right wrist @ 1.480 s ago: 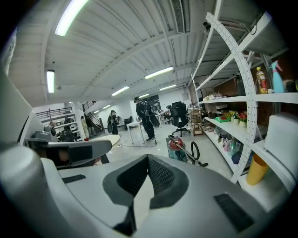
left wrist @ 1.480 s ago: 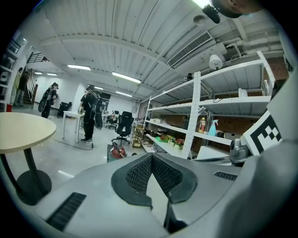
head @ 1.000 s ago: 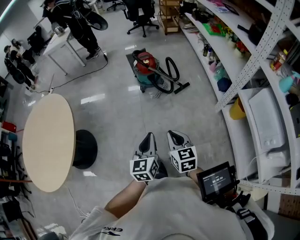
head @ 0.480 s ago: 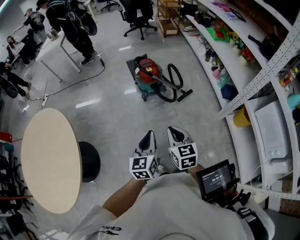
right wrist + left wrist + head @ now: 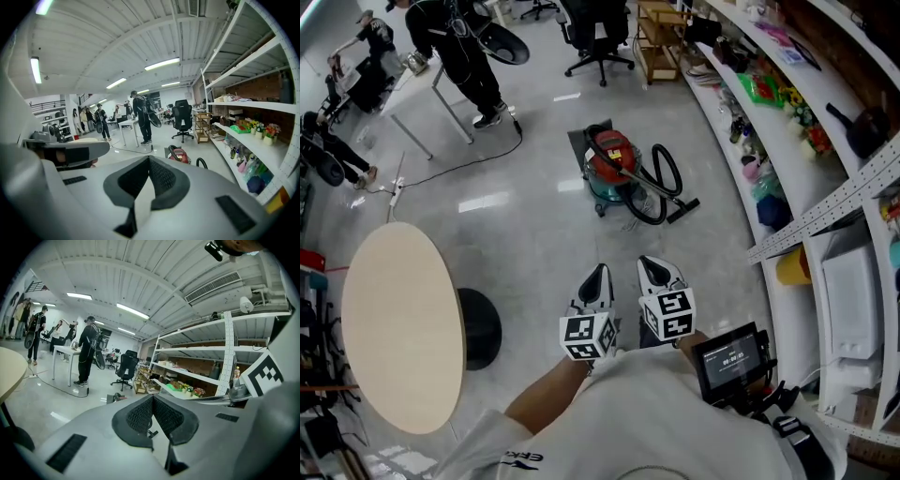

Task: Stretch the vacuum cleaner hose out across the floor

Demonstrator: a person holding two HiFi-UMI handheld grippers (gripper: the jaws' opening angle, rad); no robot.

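Hose (image 5: 663, 184) lies looped on the floor (image 5: 534, 234) just right of the red and teal vacuum (image 5: 614, 161), touching its body, with the nozzle end resting on the floor on the near right side of the loop. Both sit far ahead, well apart from the grippers. The left gripper (image 5: 596, 281) and right gripper (image 5: 654, 272) are held side by side, near the person's chest, pointing toward the vacuum. Each gripper's jaws are closed together with nothing between them. A round desk (image 5: 398, 323) stands on the left, and long shelves (image 5: 787, 141) filled with small items run along the right. At the far end are an office chair (image 5: 595, 28) and a person (image 5: 464, 47) in black.
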